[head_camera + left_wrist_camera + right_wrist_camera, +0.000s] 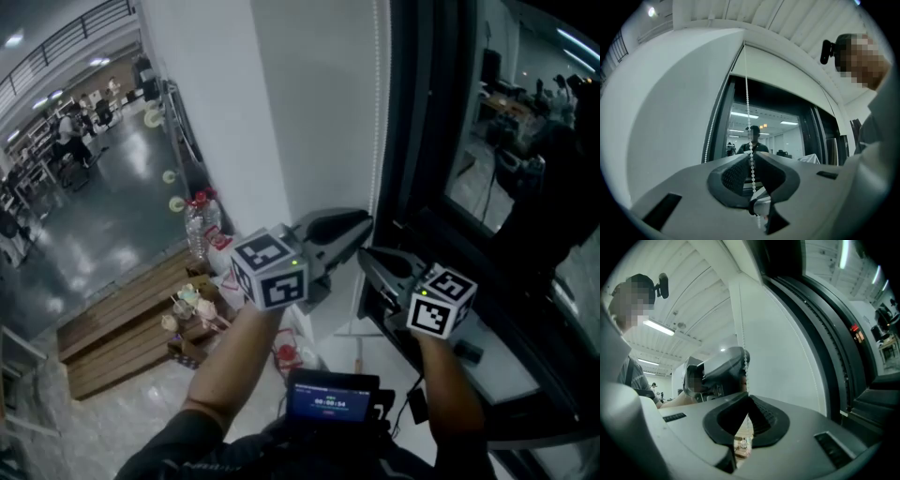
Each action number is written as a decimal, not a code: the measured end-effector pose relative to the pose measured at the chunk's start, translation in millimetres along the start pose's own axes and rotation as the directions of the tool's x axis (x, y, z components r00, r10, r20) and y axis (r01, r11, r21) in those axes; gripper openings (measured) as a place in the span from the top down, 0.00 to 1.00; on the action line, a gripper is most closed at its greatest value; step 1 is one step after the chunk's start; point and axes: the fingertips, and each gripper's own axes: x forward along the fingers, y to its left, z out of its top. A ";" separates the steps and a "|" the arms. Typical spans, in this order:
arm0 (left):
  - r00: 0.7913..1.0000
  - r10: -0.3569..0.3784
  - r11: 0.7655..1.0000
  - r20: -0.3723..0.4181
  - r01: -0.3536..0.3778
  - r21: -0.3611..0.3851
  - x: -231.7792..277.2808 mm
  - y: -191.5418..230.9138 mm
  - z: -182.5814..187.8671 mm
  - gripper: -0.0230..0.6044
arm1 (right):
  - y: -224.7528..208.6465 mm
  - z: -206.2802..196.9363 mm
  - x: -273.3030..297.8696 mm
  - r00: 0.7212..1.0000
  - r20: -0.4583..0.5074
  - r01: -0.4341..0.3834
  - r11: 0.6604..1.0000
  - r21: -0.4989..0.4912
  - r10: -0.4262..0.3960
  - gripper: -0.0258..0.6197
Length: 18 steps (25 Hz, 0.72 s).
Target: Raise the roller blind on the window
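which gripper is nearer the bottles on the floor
Left. The left gripper is up and right of the bottles; the right gripper is further right, by the window frame.

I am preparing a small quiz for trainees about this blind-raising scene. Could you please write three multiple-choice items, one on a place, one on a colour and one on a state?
1. In the left gripper view, where does the bead chain run?
A. Between the jaws of the left tool
B. Coiled on the floor
C. Around the person's wrist

2. What colour is the bead chain?
A. Red
B. White
C. Black

3. How do the jaws of the right tool stand?
A. Wide apart
B. Out of sight
C. Shut, with the tips together on the bead chain

Answers:
1 A: the chain hangs down through the gap between the two jaws.
2 B: its beads show white against the dark window.
3 C: the right gripper view shows the tips meeting where the chain reaches them.
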 end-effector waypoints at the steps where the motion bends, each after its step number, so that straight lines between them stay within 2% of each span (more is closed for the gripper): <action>1: 1.000 0.001 1.000 -0.013 0.000 0.009 5.1 -0.3 0.2 0.88 | 0.8 0.0 0.2 1.000 0.000 0.000 1.000 0.000 0.000 0.96; 2: 1.000 -0.001 1.000 -0.024 0.001 0.016 9.3 -0.6 -0.2 0.88 | 1.0 0.5 0.3 1.000 0.001 0.003 1.000 -0.001 -0.003 0.96; 3: 1.000 -0.006 1.000 -0.030 0.006 0.019 12.1 -1.3 -0.7 0.94 | 0.8 1.0 0.4 1.000 0.001 0.006 1.000 -0.003 -0.006 0.96; 4: 1.000 -0.013 1.000 -0.028 0.013 0.017 13.0 -2.2 -1.1 0.94 | 0.3 1.3 0.2 1.000 0.001 0.009 1.000 -0.004 -0.009 0.96; 11: 0.999 -0.033 0.999 0.016 0.033 0.001 7.1 -4.0 -3.0 0.95 | 1.1 -2.8 -2.0 1.000 0.000 0.008 1.000 0.002 -0.008 0.96; 18: 1.000 -0.017 1.000 -0.010 0.017 -0.018 -1.6 -3.6 -27.2 0.95 | 0.5 -29.0 0.0 0.998 -0.053 0.019 0.999 0.042 -0.016 0.96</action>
